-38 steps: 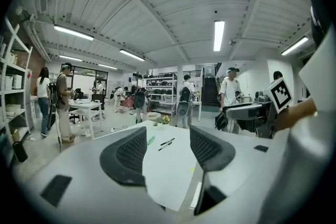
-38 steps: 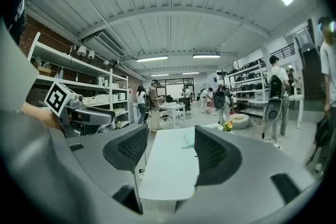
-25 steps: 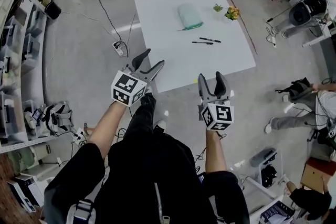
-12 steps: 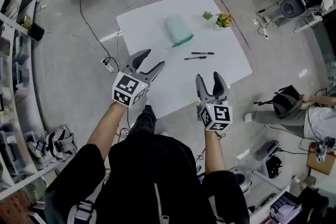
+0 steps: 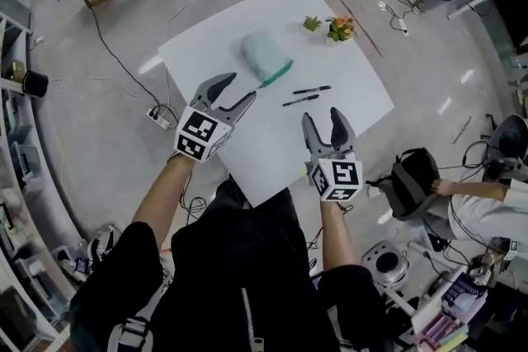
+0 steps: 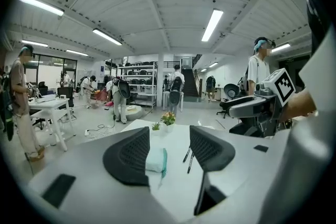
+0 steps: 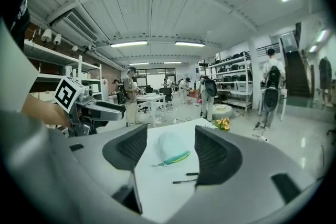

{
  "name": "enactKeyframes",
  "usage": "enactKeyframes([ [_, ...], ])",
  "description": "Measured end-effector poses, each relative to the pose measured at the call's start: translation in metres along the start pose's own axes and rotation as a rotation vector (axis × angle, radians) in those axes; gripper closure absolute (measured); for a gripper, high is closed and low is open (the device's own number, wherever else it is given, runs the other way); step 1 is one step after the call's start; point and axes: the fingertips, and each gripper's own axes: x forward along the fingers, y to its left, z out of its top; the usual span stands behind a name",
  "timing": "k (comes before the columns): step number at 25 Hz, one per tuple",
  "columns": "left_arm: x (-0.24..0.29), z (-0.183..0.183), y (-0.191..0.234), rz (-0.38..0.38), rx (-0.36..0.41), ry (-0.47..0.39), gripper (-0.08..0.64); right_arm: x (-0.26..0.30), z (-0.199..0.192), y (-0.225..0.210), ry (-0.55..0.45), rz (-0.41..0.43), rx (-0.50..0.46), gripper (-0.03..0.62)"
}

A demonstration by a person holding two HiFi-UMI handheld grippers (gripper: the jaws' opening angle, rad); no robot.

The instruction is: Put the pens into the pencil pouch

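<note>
A pale green pencil pouch (image 5: pixel 266 58) lies on the white table (image 5: pixel 247 144), also seen as the pouch (image 6: pixel 156 160) and the pouch (image 7: pixel 171 147). Two black pens (image 5: pixel 305 95) lie side by side to its right; the pens (image 6: pixel 188 156) and the pens (image 7: pixel 185 178) show in both gripper views. My left gripper (image 5: pixel 227 92) is open above the table's left part, short of the pouch. My right gripper (image 5: pixel 329 124) is open near the front edge, below the pens. Neither holds anything.
A small green plant (image 5: pixel 312 23) and an orange flower pot (image 5: pixel 340 29) stand at the table's far corner. Cables (image 5: pixel 161 115) lie on the grey floor to the left. A seated person (image 5: pixel 483 206) and a dark bag (image 5: pixel 410 181) are at the right.
The view has shifted: the table now lies closer and turned more diagonal. Both grippers have come over the table's near part, still open and empty.
</note>
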Motion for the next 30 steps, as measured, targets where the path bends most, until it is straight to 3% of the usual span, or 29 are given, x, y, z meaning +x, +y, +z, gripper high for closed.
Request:
enactKeyframes([
  [15, 0.088, -0.026, 0.012, -0.074, 0.001, 0.104, 0.299, 0.034, -0.022, -0.058, 0.071, -0.031, 0.04, 0.314],
  [30, 0.157, -0.111, 0.008, -0.146, 0.074, 0.323, 0.318, 0.049, -0.065, -0.087, 0.168, -0.023, 0.08, 0.314],
])
